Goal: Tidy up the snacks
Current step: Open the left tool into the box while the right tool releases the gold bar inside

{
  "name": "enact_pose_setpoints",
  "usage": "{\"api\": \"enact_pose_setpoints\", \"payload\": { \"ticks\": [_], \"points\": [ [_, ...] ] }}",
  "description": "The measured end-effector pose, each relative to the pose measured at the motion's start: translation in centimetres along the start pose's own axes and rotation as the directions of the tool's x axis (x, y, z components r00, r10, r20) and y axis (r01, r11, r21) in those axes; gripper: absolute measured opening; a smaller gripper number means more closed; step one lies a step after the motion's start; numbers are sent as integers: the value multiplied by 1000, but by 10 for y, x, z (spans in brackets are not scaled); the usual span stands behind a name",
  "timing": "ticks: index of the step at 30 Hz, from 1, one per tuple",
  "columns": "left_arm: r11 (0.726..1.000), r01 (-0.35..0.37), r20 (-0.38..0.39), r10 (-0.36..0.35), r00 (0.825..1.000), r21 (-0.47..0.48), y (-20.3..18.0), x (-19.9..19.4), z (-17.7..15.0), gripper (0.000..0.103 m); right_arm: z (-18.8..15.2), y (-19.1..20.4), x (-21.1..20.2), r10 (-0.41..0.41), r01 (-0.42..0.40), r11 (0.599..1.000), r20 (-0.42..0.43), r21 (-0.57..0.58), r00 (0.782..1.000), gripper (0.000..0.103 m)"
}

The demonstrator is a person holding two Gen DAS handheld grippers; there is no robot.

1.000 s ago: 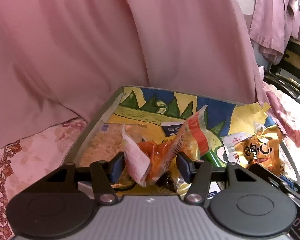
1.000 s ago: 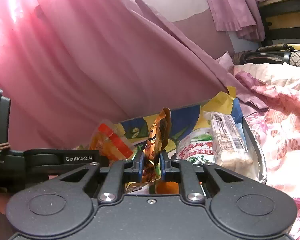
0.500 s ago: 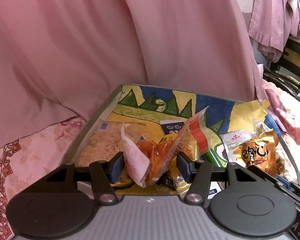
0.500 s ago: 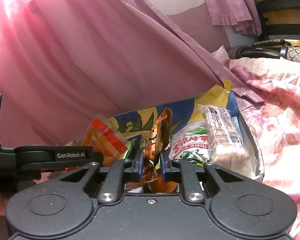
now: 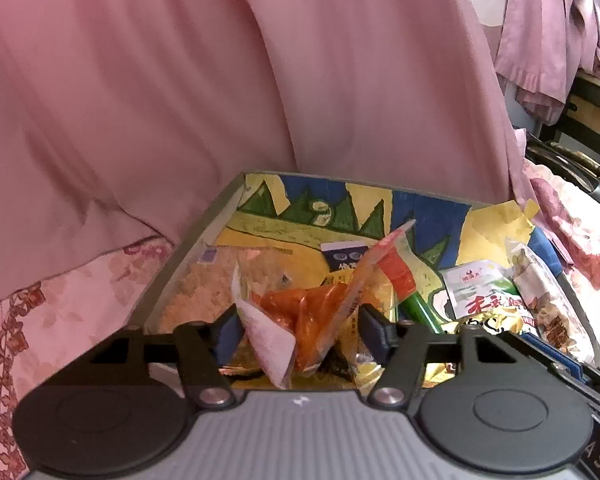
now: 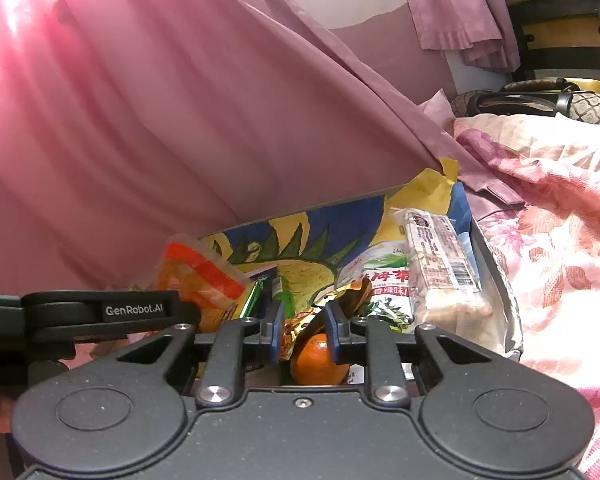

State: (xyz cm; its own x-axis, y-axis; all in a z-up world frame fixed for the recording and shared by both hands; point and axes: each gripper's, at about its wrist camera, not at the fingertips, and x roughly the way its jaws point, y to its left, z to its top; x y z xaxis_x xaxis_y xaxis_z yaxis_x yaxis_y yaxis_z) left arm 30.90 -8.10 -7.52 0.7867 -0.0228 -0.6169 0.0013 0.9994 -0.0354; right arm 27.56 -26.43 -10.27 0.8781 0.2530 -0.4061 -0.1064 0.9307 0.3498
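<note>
A box (image 5: 204, 236) lined with a blue, yellow and green drawing holds several snack packets. My left gripper (image 5: 300, 330) is open around a clear packet of orange-red snack (image 5: 320, 312), which stands between the fingers. My right gripper (image 6: 302, 330) is open over the box (image 6: 496, 276); the gold-brown packet (image 6: 340, 300) lies loose between its fingers above an orange fruit (image 6: 318, 360). A green-and-white packet (image 6: 380, 284) and a long clear packet of pale bars (image 6: 440, 264) lie at the right side.
A pink curtain (image 5: 180, 80) hangs behind the box. Floral bedding (image 6: 560, 240) lies around it. The left gripper body (image 6: 100, 312) shows in the right wrist view. A dark bag (image 6: 540, 100) and a shelf (image 6: 560, 32) stand at far right.
My right gripper has opened and let go of the gold-brown packet, which has dropped lower into the box. The left gripper has stayed open around the orange-red packet.
</note>
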Motion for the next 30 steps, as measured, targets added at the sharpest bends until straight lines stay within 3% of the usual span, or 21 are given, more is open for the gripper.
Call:
{"api": "enact_pose_setpoints", "payload": {
  "ticks": [12,18,30],
  "points": [
    [1000,-10,20,10,1000,-13,4,-9,4,85,3,3,-5,-6,6,1000,6,-15,1000,32],
    [999,-17,31,18,999,-35,8,-19,9,96,8,4,-13,-14,14,1000,29,-27,999,45],
    [997,-22,31,24,999,-76,12,-34,18,102,19,2,-30,-34,35,999,68,-14,997,75]
  ]
}}
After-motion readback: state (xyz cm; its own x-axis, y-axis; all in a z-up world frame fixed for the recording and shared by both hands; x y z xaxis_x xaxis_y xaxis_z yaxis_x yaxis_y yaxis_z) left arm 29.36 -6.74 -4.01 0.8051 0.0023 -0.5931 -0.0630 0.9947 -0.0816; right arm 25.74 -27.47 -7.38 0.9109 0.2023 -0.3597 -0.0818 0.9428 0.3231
